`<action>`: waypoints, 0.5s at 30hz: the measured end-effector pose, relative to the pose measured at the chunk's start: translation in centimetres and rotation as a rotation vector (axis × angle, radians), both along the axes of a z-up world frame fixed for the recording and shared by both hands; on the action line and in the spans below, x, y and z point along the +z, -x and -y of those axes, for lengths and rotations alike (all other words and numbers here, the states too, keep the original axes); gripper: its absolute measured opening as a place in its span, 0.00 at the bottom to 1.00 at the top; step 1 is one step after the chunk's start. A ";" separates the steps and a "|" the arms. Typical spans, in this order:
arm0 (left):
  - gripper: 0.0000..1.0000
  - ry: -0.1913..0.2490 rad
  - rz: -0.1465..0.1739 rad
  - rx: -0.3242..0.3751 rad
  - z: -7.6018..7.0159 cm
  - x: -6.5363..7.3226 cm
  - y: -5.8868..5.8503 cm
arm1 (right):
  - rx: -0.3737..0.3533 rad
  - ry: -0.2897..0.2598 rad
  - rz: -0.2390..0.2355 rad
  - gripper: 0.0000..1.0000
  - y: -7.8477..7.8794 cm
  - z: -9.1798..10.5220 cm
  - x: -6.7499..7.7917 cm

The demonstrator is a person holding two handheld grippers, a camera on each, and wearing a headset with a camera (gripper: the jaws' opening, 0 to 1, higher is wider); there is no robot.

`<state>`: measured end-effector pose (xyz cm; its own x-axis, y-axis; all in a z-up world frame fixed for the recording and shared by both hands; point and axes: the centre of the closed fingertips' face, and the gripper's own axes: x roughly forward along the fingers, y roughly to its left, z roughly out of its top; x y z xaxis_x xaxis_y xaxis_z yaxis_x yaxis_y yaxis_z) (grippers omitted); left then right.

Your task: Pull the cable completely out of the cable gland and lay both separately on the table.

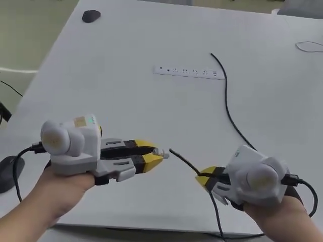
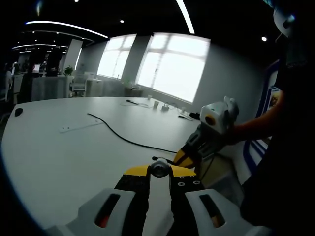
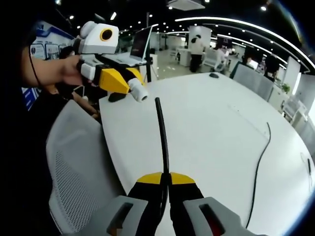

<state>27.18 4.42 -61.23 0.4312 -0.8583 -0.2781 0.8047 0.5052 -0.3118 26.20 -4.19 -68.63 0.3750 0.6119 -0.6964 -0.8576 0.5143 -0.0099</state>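
Power strip [image 1: 189, 72] lies flat mid-table. A dark mouse-like lump [image 1: 91, 16] sits well beyond it to the left, a thin white wire loop [image 1: 309, 46] off to its right. A black lead [image 1: 228, 108] runs from the strip's right end toward the near edge and passes behind the right gripper [image 1: 203, 177]; can't tell if it's the same cable.

On the near side of the strip, the left gripper [image 1: 156, 155] has its jaws closed on the cable gland [image 1: 161, 152], which pokes out past the tips. The right gripper is clamped on the black cable [image 1: 182, 159]. The cable's free end is just beside the gland, not touching it. Both are held above the table [image 1: 126, 101], near its front edge.

Table is pale grey, matte. Room is an open office with big windows [image 2: 172, 69], ceiling strip lights [image 2: 186, 14] and a white mesh chair [image 3: 74, 167] at the table edge.
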 end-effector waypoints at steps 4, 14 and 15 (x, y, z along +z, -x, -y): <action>0.15 -0.004 -0.006 0.027 0.4 0.0 0.0 | 0.025 -0.007 -0.002 0.00 -0.3 0.3 0.2; 0.15 -0.015 -0.015 0.057 1.7 -0.5 0.1 | 0.046 -0.030 -0.013 0.00 -0.8 0.6 1.1; 0.15 -0.017 -0.019 0.058 1.8 -0.7 0.2 | 0.045 -0.030 -0.015 0.00 -1.0 0.6 1.2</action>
